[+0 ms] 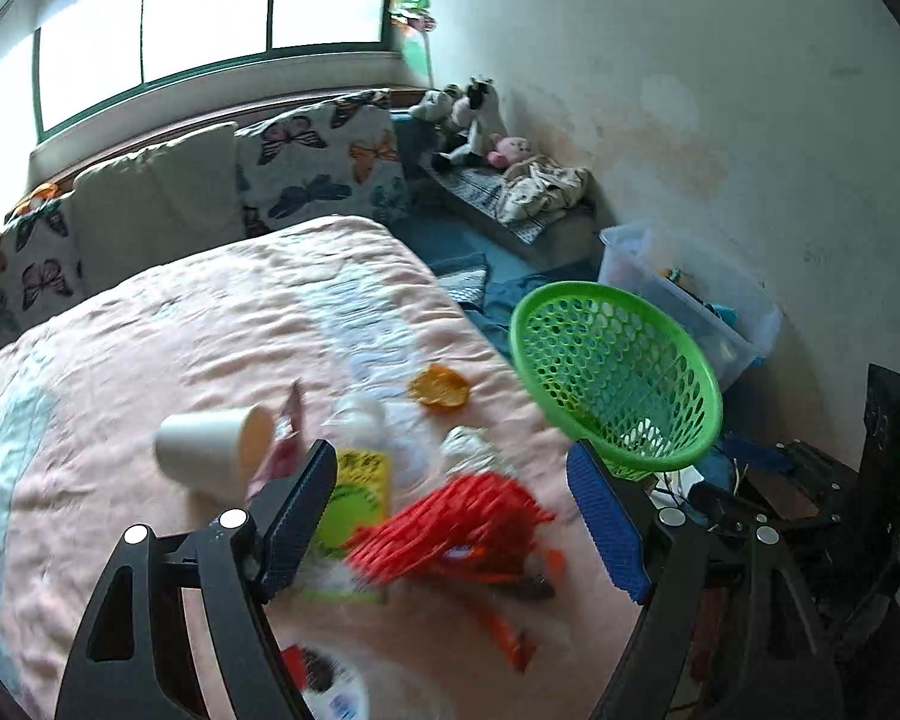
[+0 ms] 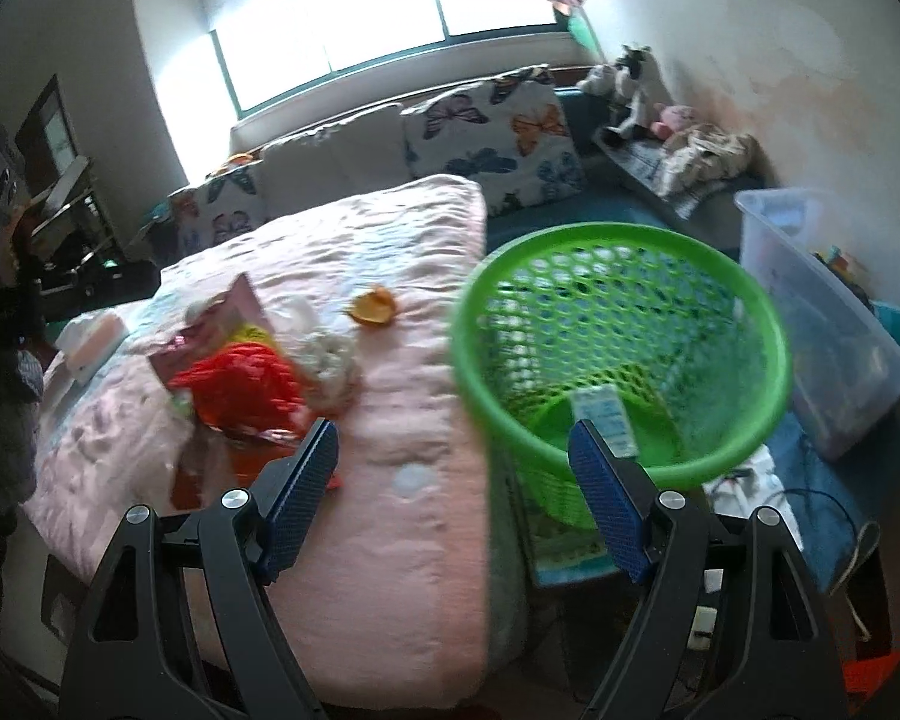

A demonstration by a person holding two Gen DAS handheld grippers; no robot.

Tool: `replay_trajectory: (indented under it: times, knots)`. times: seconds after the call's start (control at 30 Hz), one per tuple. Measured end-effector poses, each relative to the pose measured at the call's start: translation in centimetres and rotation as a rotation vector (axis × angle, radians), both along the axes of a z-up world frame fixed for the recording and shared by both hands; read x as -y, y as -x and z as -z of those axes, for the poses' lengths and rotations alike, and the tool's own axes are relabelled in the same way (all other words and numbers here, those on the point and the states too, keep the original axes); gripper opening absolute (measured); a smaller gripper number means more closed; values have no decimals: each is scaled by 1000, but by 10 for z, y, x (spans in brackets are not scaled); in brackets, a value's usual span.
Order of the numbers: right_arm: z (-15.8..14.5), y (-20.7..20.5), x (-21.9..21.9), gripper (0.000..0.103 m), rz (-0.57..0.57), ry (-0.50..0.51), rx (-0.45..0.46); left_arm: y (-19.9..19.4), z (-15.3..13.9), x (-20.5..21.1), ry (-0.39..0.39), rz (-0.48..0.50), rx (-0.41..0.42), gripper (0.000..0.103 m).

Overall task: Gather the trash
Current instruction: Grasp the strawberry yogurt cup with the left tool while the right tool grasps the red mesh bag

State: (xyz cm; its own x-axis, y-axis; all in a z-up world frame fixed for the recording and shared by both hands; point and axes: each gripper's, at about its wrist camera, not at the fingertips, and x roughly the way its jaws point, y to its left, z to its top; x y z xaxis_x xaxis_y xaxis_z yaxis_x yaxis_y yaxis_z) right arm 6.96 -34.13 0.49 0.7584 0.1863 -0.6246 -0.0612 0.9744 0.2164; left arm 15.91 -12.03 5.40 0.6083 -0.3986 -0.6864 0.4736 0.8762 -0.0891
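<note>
Trash lies on a pink bed cover (image 1: 168,324): a red mesh bag (image 1: 462,522), a white paper cup (image 1: 210,450) on its side, a plastic bottle with a yellow-green label (image 1: 360,480), an orange peel (image 1: 439,385) and a crumpled white wad (image 1: 468,444). My left gripper (image 1: 453,516) is open and empty, just above the red mesh bag. A green mesh basket (image 2: 624,336) stands beside the bed with a small carton (image 2: 606,417) in it. My right gripper (image 2: 453,498) is open and empty, over the bed's edge next to the basket. The red mesh bag (image 2: 240,384) and peel (image 2: 375,307) also show there.
Butterfly pillows (image 1: 324,162) lean at the head of the bed under a window. A clear storage bin (image 2: 822,324) stands by the right wall. Stuffed toys (image 1: 468,120) and clothes lie on a low bench. Cables and a book lie on the floor by the basket.
</note>
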Motion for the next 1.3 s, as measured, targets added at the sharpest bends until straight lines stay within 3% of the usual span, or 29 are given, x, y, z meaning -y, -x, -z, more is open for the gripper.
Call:
replay_trajectory:
  times: [0.43, 0.9, 1.0, 1.3]
  knots:
    - [-7, -31, -70, 79, -169, -22, 5, 17, 20, -83, 46, -152, -24, 76]
    - [13, -72, -99, 73, -212, -39, -46, 36, 59, -123, 62, -165, -115, 81]
    - [18, -77, -102, 71, -214, -40, -60, 38, 68, -128, 70, -161, -144, 87]
    - [24, -77, -107, 53, -224, -18, -69, 41, 88, -134, 85, -132, -210, 88]
